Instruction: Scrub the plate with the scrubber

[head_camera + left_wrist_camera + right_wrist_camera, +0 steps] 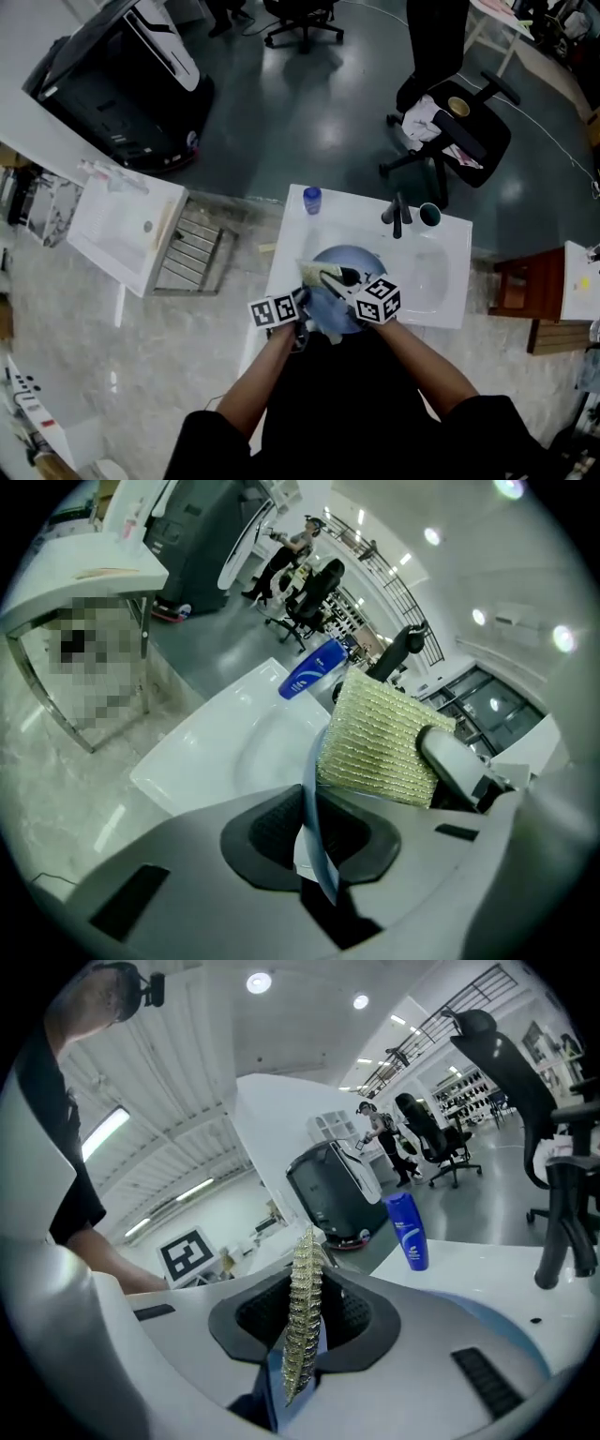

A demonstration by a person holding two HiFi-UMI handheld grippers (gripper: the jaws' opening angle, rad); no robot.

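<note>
1. We're mid-scrub by the look of it. The blue plate (361, 258) is held up on edge over the white sink (433, 286), with the scrubber (380, 742) laid flat against its face.
2. The left gripper (314, 834) has its jaws nearly together, pinching the plate's thin rim between the dark pads. That's a narrow grip on the edge only.
3. The right gripper (305, 1321) is clamped tight on the gold mesh scrubber, which stands edge-on between its pads.
4. Next call, as I read it: rub the scrubber across the plate's face under steady pressure while the left side holds firm. With such a thin rim hold, a hard push could twist the plate loose, so the stroke wants to stay close to the pinched edge.
5. The count:
   - one plate
   - one scrubber
   - two grippers
   - one blue bottle (312, 200) at the sink's far corner
   - one black tap (397, 216)
   - one dark cup (429, 215) just beside the tap
</note>
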